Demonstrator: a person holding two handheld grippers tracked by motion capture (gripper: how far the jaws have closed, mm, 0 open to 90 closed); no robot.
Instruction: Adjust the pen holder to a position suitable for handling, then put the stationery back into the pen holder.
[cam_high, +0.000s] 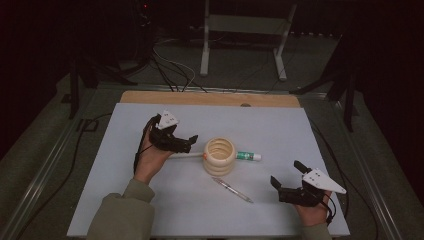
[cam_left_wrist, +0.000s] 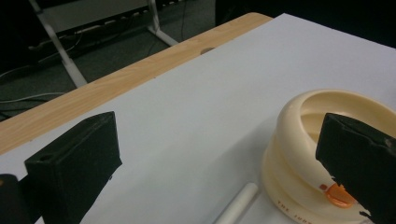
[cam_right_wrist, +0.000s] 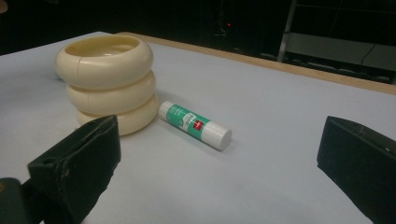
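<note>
Holding the left tool (cam_high: 186, 142) released beside the ribbed cream holder (cam_high: 219, 155) at bench (cam_high: 280, 125) centre, you are prob. lining up on the white stick (cam_left_wrist: 237, 205). Right tool (cam_high: 285, 179) is idling released. Holder interior: contents can't tell. Glue stick (cam_right_wrist: 194, 125) and pen (cam_high: 233, 189) are lying outside it.

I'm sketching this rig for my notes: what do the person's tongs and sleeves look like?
Both tongs are black with two blocky, square-tipped jaws. The left tongs and right tongs each carry a grey three-cornered plate and trail a black cable. The left sleeve is olive-grey.
</note>
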